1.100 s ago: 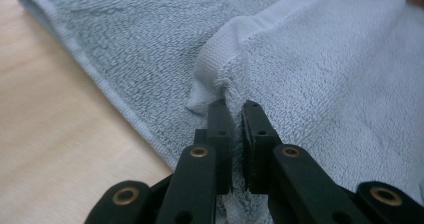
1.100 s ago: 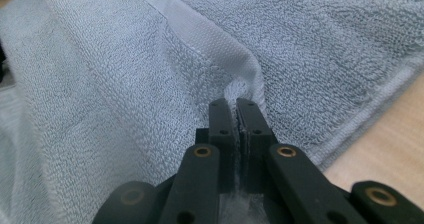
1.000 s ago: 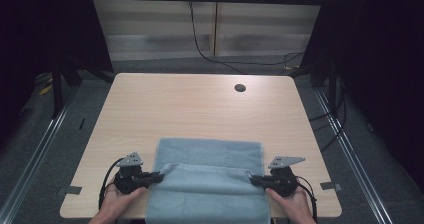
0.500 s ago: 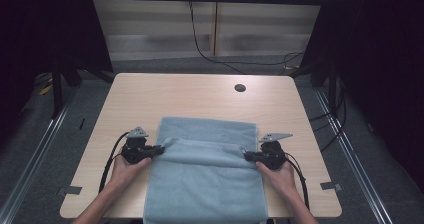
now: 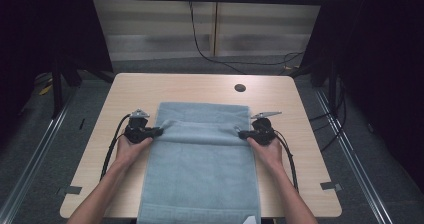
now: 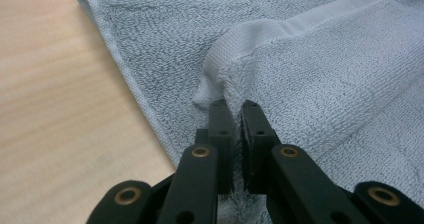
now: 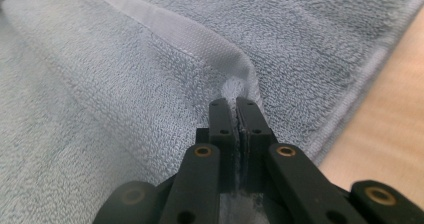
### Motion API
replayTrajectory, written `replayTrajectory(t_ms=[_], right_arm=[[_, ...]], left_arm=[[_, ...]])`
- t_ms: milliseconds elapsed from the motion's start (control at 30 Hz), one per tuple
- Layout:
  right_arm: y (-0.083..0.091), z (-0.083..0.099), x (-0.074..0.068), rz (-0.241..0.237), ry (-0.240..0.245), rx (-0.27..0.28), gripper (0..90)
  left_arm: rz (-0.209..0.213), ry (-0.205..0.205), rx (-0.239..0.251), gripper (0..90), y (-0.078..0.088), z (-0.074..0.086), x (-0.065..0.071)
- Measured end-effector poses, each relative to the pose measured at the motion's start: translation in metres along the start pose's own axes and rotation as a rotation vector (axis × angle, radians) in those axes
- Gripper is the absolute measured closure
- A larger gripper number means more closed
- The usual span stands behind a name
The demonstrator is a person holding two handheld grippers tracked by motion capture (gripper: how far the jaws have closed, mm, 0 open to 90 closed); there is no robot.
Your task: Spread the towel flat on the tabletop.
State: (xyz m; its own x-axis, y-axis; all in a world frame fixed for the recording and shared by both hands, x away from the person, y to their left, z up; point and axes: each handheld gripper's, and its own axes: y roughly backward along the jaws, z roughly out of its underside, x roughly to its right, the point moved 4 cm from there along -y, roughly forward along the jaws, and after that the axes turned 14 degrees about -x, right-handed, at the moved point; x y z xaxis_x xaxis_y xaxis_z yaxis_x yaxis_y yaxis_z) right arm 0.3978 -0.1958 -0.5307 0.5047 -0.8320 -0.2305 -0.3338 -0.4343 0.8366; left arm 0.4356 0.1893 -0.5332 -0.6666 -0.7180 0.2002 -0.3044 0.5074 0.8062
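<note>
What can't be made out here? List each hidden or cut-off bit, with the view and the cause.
- Near end of the towel: high view, cut off by the bottom edge.
- Table surface under the towel: high view, covered by the cloth.
- Towel corner inside the left gripper: left gripper view, hidden between the shut jaws.
- Corner in the right gripper: right gripper view, likewise.
- Small dark round spot on the table: high view, too small to identify.
</note>
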Motion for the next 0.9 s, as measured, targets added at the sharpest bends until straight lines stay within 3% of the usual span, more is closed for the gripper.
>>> replayTrajectory(t_ms=[67, 333, 433, 500, 533, 567, 600, 633, 733, 833, 900], right_arm=[[-0.004, -0.007, 0.003, 0.017, -0.005, 0.005, 87.0], [-0.014, -0.023, 0.014, 0.009, -0.064, 0.047, 87.0], [-0.015, -0.028, 0.015, 0.029, -0.082, 0.038, 87.0], [-0.017, -0.03, 0.017, 0.031, -0.092, 0.045, 87.0], [-0.017, -0.03, 0.018, 0.03, -0.098, 0.053, 87.0], [-0.018, -0.03, 0.019, 0.027, -0.097, 0.062, 87.0], [-0.018, -0.03, 0.019, 0.026, -0.089, 0.071, 87.0], [-0.018, -0.03, 0.019, 0.024, -0.084, 0.078, 87.0], [-0.011, -0.028, 0.019, 0.001, -0.084, 0.116, 87.0], [0.012, -0.032, 0.016, -0.046, -0.076, 0.205, 86.9], [0.033, -0.038, 0.009, -0.054, -0.042, 0.26, 86.9]], left_arm=[[0.0, 0.008, 0.006, 85.4, -0.001, -0.001, -0.003], [-0.04, 0.04, -0.005, 85.4, -0.007, -0.016, -0.016], [-0.074, 0.025, -0.024, 85.6, -0.01, -0.024, -0.018], [-0.06, 0.04, -0.014, 85.6, -0.011, -0.025, -0.021], [-0.047, 0.067, 0.001, 85.5, -0.011, -0.024, -0.022], [-0.04, 0.061, 0.008, 85.6, -0.011, -0.023, -0.023], [-0.027, 0.088, 0.02, 85.6, -0.009, -0.022, -0.021], [-0.019, 0.1, 0.029, 85.7, -0.007, -0.022, -0.02], [-0.006, 0.076, 0.062, 85.7, 0.005, -0.02, -0.012], [0.013, 0.055, 0.132, 85.7, 0.029, -0.025, -0.003], [0.021, 0.034, 0.186, 85.6, 0.051, -0.03, 0.006]])
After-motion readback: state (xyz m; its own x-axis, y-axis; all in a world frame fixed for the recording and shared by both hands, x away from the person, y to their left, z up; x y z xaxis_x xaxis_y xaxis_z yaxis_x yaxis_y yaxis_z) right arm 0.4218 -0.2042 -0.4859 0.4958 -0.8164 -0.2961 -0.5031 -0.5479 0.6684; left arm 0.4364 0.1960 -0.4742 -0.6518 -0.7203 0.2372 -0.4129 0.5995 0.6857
